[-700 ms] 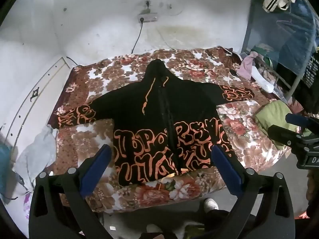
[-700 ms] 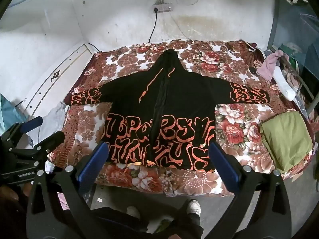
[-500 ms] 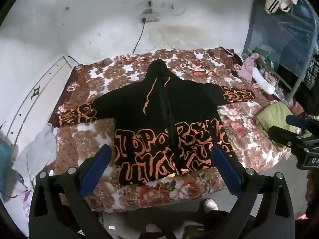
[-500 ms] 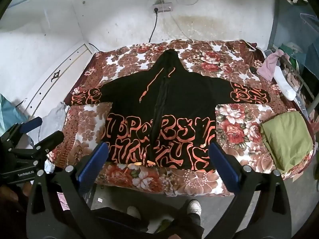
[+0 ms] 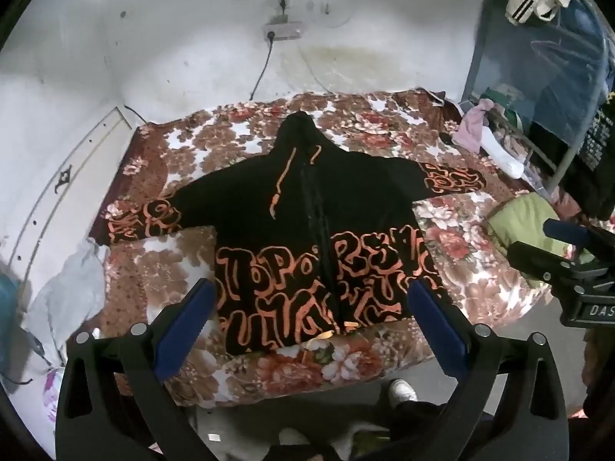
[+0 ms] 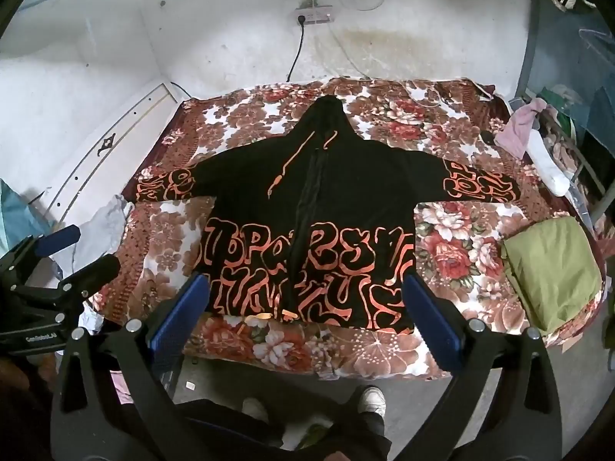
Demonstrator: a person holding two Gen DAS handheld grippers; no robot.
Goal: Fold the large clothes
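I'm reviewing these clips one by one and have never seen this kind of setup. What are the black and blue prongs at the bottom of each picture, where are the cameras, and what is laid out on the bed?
There is no robot here. A person stands at the foot of the bed, holding a hand tool with two fingers in each hand. Each tool carries a wide-angle camera looking forward along its fingers, so the prongs you see are the tool itself.

One picture comes from the left gripper, the other from the right gripper. Each also catches the other tool at its edge. Both grippers are open and hold nothing; they hang above the near edge of the bed.

On the flowered bedspread a black hoodie with orange lettering lies flat, front up, sleeves spread, hood toward the wall. A folded green cloth sits at the right side of the bed.
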